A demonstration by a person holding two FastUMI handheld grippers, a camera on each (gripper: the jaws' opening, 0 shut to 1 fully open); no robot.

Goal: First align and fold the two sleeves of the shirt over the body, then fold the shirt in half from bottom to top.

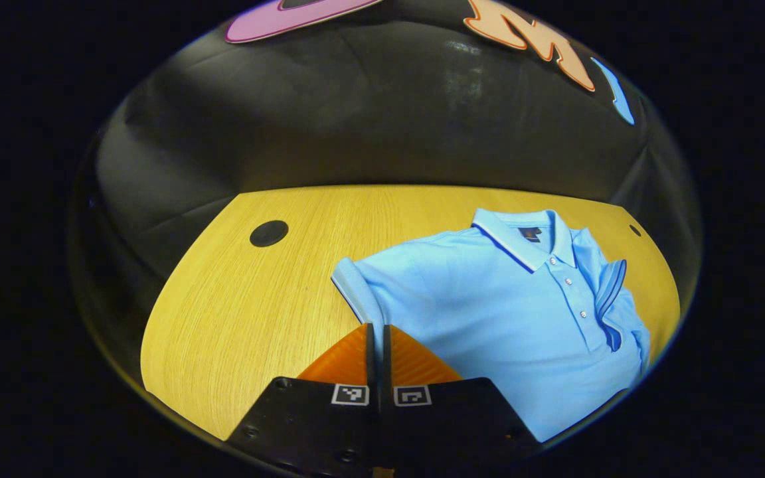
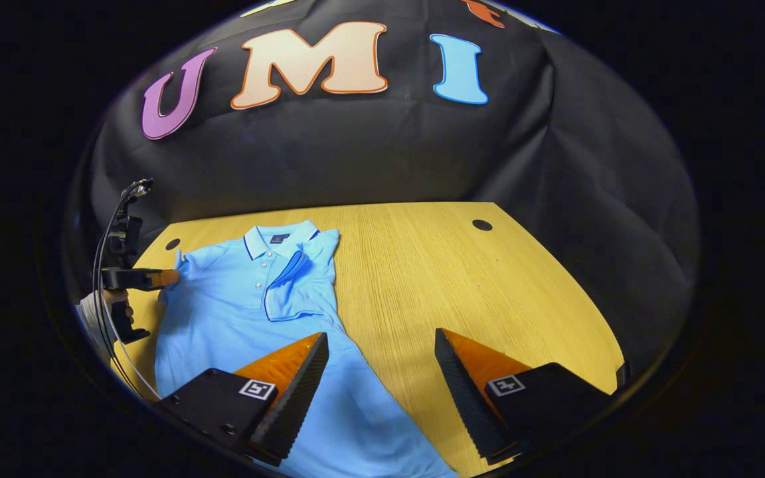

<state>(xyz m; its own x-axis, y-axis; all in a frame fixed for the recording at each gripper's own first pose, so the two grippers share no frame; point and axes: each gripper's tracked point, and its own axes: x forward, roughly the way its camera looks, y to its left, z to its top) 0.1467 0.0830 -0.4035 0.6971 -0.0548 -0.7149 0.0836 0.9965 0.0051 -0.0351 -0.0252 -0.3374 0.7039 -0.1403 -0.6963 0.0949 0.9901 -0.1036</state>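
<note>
Right gripper view: right gripper is hanging wide open over the shirt's hem edge, holding nothing; plenty of bare bench lying beside it; left gripper is pinching the sleeve, fingers closed together on it.

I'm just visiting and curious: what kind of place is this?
Probably a recording booth, not a home: black cloth wall, a wooden table with only a shirt, and a hand-held gripper at its sleeve.
</note>
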